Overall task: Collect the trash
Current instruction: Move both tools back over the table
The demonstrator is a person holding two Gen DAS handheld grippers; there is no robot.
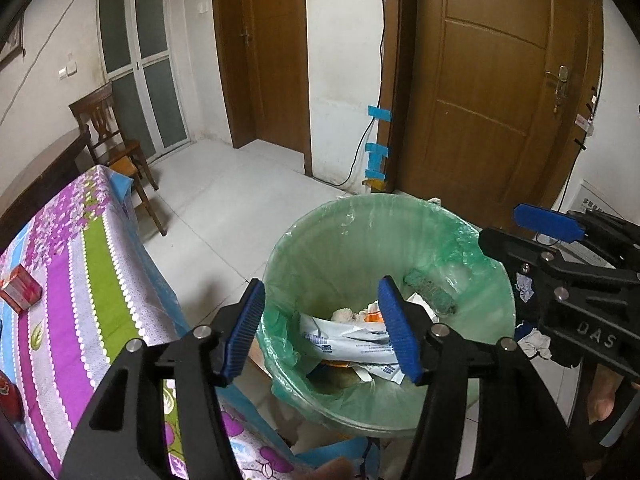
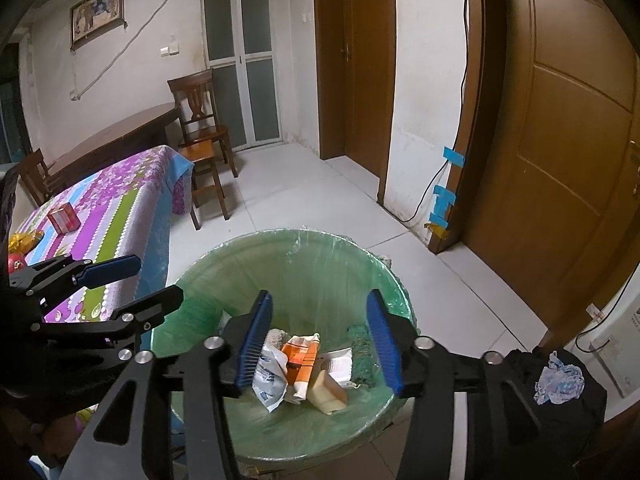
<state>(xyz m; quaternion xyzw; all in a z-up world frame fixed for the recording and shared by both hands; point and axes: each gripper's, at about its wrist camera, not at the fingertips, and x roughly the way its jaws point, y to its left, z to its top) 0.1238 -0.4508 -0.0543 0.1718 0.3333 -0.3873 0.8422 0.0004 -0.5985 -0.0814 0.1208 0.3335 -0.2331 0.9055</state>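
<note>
While both tongs hang over the bin (image 2: pixel 280 256), neither holds anything: the left gripper (image 1: pixel 322 328) and right gripper (image 2: pixel 318 344) stand spread, jaws wide apart. Trash (image 2: pixel 304 368) (white packet, orange wrapper, pale block) lies at the bin's bottom, beneath the right gripper. More items remain on the table (image 2: pixel 116 216) at nine o'clock from the bin: a red box (image 2: pixel 63 217) and a gold wrapper (image 2: pixel 25 239). A crumpled paper (image 2: pixel 558 378) rests on a dark object at three o'clock. Risk, as judged: the thin green liner (image 1: pixel 460 232) could snag on a finger and pull loose; the two grippers, near each other, could collide.
</note>
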